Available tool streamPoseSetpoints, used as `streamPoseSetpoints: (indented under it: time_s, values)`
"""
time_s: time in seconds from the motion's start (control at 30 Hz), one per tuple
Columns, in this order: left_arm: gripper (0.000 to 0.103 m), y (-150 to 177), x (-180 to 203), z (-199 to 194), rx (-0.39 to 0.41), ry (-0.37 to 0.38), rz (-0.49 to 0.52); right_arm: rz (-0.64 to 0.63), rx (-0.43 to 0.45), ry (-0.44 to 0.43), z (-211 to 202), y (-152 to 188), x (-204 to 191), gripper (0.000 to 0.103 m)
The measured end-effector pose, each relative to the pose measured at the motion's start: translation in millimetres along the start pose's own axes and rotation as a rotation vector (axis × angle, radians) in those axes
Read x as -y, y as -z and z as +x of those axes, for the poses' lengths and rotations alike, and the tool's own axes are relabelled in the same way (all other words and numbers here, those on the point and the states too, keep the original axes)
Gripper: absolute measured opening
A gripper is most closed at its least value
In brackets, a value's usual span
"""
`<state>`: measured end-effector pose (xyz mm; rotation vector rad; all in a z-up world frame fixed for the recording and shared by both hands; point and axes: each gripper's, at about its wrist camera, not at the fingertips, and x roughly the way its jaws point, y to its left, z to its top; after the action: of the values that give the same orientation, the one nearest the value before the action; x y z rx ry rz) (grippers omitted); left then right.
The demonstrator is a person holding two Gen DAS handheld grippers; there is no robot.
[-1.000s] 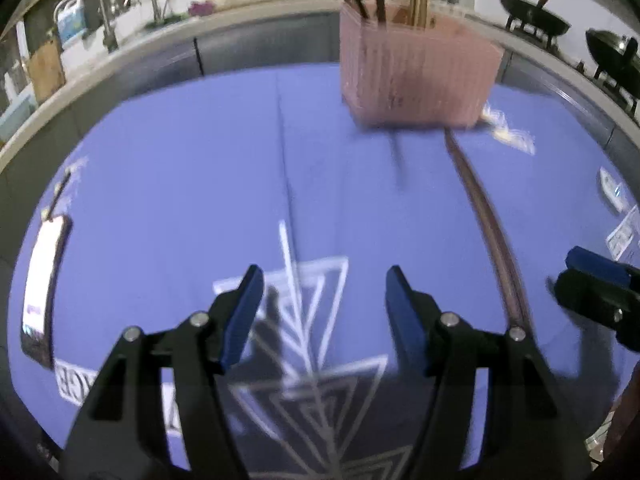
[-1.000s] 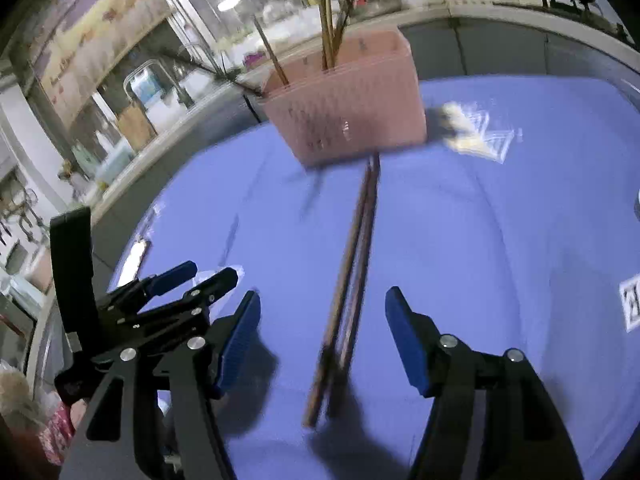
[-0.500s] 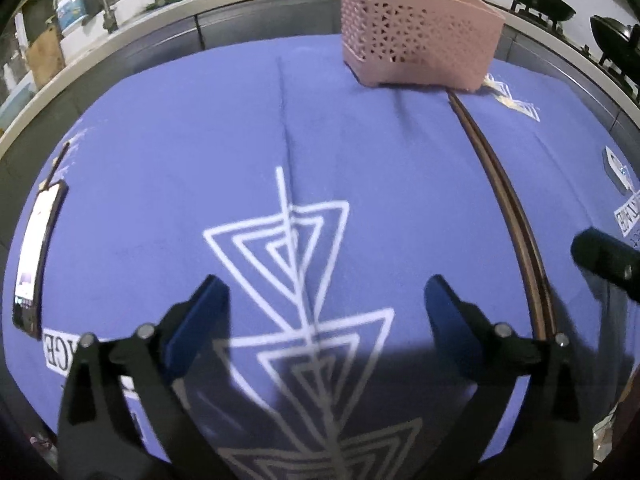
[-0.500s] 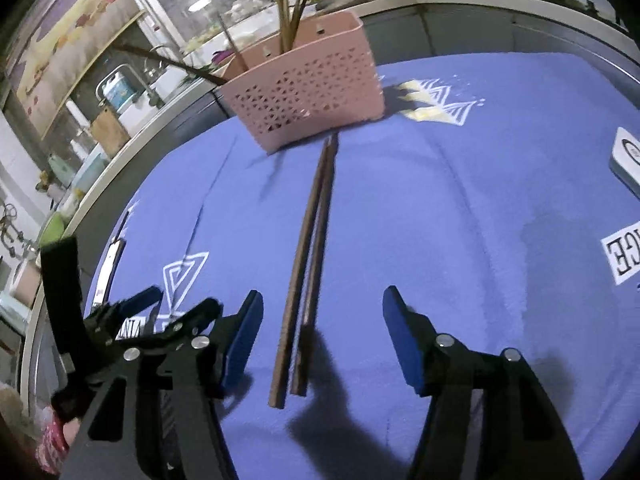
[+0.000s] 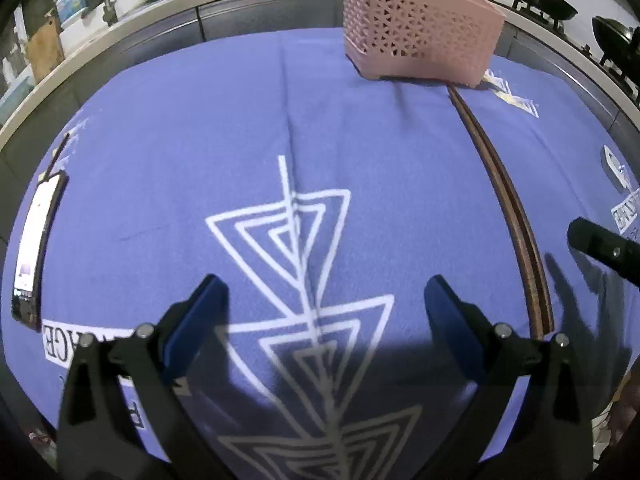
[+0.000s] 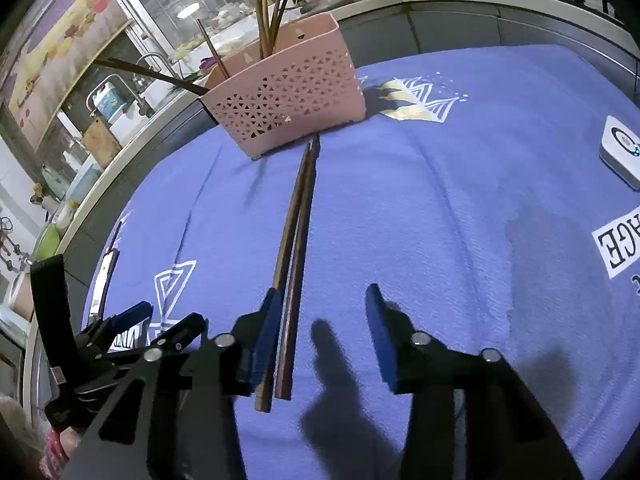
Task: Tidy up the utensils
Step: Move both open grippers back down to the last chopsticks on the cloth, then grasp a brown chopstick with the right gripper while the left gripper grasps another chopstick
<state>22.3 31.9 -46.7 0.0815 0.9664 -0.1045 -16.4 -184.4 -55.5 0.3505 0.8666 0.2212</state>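
Pair of dark brown wooden chopsticks (image 6: 294,264) lies between my closing right tongs (image 6: 320,320), against their left pad, ungripped. My left tongs (image 5: 326,312) wide, empty, chopsticks to their right.

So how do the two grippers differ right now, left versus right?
The left gripper stands wide open over bare blue cloth; the right gripper is narrower and has just been closing. Nothing lies between the left's jaws; the chopsticks lie between the right's, against one pad only, not yet clamped. Both point down at the cloth.
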Motion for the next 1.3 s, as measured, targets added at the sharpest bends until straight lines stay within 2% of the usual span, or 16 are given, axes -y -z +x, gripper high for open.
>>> streamPoseSetpoints:
  time_s: [0.17, 0.33, 0.5, 0.8, 0.87, 0.93, 1.0, 1.17, 1.3]
  values:
    - [0.097, -1, 0, 1, 0.001, 0.0, -0.009, -0.025, -0.006, 0.018, 1, 1, -2, 0.035]
    - [0.097, -4, -2, 3, -0.012, 0.002, -0.008, -0.062, -0.026, 0.017, 4, 5, -8, 0.027]
    - [0.096, -10, -6, 1, -0.026, 0.067, -0.01, -0.097, -0.034, 0.013, 6, 8, -15, 0.023]
    - [0.072, -27, 2, -1, -0.051, 0.247, -0.03, -0.159, -0.055, 0.029, 12, 15, -27, 0.023]
    - [0.062, -32, 5, 0, -0.07, 0.306, -0.038, -0.181, -0.054, 0.043, 14, 16, -30, 0.023]
    - [0.059, -34, 12, -1, -0.075, 0.341, -0.033, -0.201, -0.065, 0.05, 17, 19, -32, 0.023]
    - [0.059, -37, 22, -2, -0.06, 0.338, -0.006, -0.22, -0.067, 0.047, 17, 21, -35, 0.023]
    - [0.059, -45, 58, 2, -0.049, 0.318, 0.079, -0.337, -0.044, 0.136, 19, 27, -48, 0.022]
    - [0.056, -49, 73, 9, -0.055, 0.285, 0.117, -0.291, -0.029, 0.164, 15, 23, -34, 0.022]
